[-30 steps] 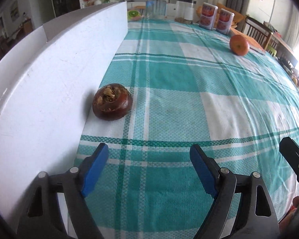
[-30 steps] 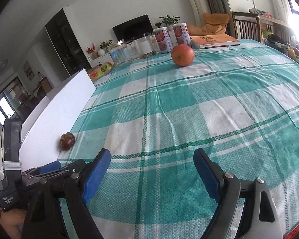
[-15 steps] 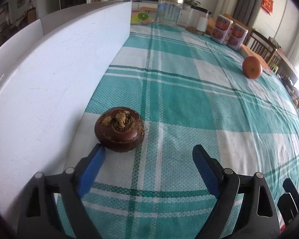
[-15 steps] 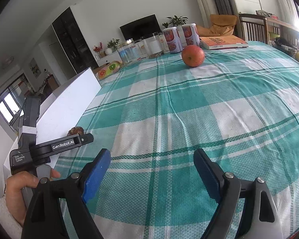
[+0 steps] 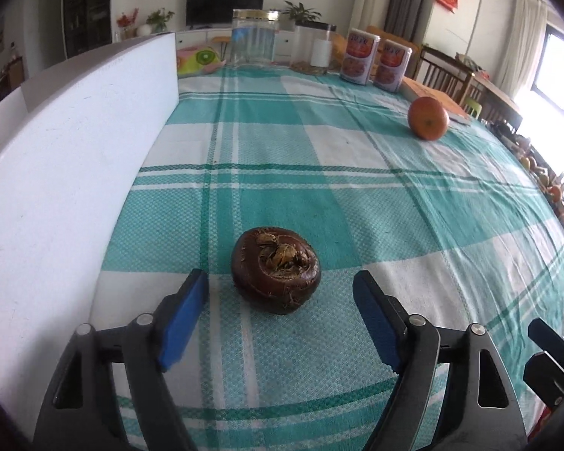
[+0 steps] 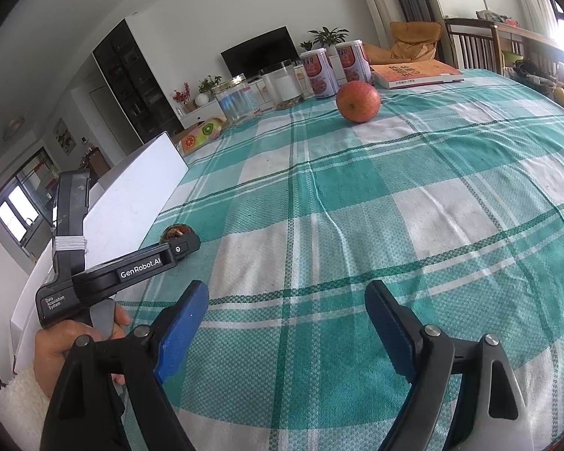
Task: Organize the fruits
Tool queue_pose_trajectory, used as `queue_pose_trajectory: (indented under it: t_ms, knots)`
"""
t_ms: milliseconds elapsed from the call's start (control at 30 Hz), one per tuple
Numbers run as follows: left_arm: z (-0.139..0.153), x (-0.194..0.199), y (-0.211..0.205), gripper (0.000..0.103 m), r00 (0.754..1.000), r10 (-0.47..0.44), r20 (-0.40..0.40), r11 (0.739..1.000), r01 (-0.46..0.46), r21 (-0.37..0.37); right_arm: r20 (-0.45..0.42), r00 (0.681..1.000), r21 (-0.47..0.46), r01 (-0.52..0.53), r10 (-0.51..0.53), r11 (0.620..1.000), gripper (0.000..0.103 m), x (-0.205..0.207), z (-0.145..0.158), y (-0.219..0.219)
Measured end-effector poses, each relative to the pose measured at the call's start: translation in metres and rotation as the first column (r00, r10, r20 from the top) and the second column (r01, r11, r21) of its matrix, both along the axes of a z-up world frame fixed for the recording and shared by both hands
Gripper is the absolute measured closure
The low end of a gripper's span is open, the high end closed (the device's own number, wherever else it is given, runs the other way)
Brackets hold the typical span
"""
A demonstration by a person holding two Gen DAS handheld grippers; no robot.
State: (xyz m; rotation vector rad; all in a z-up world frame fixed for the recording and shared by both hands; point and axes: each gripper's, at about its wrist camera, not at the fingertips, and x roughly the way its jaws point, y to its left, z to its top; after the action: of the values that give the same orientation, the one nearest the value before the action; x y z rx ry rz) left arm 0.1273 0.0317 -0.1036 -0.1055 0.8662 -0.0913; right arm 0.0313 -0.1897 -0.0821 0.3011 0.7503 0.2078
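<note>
A dark brown mangosteen (image 5: 276,268) lies on the checked green tablecloth beside a white box (image 5: 75,173). My left gripper (image 5: 280,300) is open, its blue pads level with the near side of the fruit, one on each side, not touching it. In the right wrist view the mangosteen (image 6: 176,232) is partly hidden behind the left gripper's body. An orange (image 5: 428,118) sits far right on the cloth; it also shows in the right wrist view (image 6: 358,102). My right gripper (image 6: 286,310) is open and empty above the cloth.
Two red tins (image 5: 374,60), two clear jars (image 5: 255,42) and an orange book (image 6: 415,73) stand at the table's far end. The white box's wall (image 6: 139,203) runs along the left side. The other gripper's tip (image 5: 552,357) shows at lower right.
My left gripper has moved forward and left, so the mangosteen now lies centred just ahead of its open pads. The right gripper has barely moved.
</note>
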Motion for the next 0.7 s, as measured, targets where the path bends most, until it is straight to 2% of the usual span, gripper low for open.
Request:
queue_pose_trajectory:
  t_ms: [67, 133, 200, 233, 267, 300, 367, 500, 600, 700]
  knots:
    - [0.0, 0.004, 0.003, 0.018, 1.0, 0.023, -0.001, 1.0, -0.023, -0.017, -0.007, 1.0, 0.011, 0.004, -0.004, 1.0, 0.018, 0.001, -0.001, -0.002]
    - [-0.001, 0.011, 0.002, 0.019, 0.999, 0.044, -0.005, 0.999, -0.044, 0.004, -0.037, 0.999, 0.039, 0.009, -0.008, 0.999, 0.018, 0.005, -0.004, -0.007]
    - [-0.002, 0.013, -0.001, 0.031, 0.999, 0.047, -0.004, 0.998, -0.047, 0.029, -0.104, 0.994, 0.106, 0.029, -0.018, 0.994, 0.018, 0.015, -0.006, -0.02]
    - [-0.001, 0.013, -0.003, 0.049, 0.999, 0.036, 0.001, 0.999, -0.036, 0.036, -0.131, 0.991, 0.129, 0.045, -0.028, 0.991, 0.018, 0.023, -0.004, -0.029]
    - [-0.001, 0.013, -0.005, 0.053, 1.0, 0.022, 0.002, 0.999, -0.022, 0.047, -0.15, 0.988, 0.142, 0.058, -0.037, 0.988, 0.018, 0.034, -0.001, -0.039]
    - [-0.001, 0.012, -0.006, 0.053, 1.0, 0.017, 0.004, 0.998, -0.017, 0.052, -0.162, 0.986, 0.146, 0.071, -0.047, 0.987, 0.018, 0.049, 0.004, -0.05]
    - [-0.001, 0.009, -0.006, 0.054, 1.0, 0.005, 0.003, 0.999, -0.005, 0.039, -0.183, 0.98, 0.107, 0.103, -0.082, 0.989, 0.013, 0.089, 0.013, -0.072]
    - [-0.001, -0.005, -0.006, 0.054, 1.0, -0.009, -0.01, 1.0, 0.009, 0.004, -0.155, 0.977, 0.008, 0.15, -0.147, 0.989, 0.011, 0.19, 0.027, -0.103]
    - [-0.002, -0.014, -0.01, 0.054, 1.0, -0.025, -0.006, 1.0, 0.025, 0.017, -0.215, 0.967, 0.072, 0.151, -0.132, 0.986, 0.011, 0.267, 0.014, -0.117]
    - [-0.002, -0.018, -0.009, 0.054, 1.0, -0.028, -0.006, 1.0, 0.028, 0.009, -0.309, 0.94, 0.224, 0.223, -0.148, 0.949, 0.011, 0.317, -0.008, -0.127]
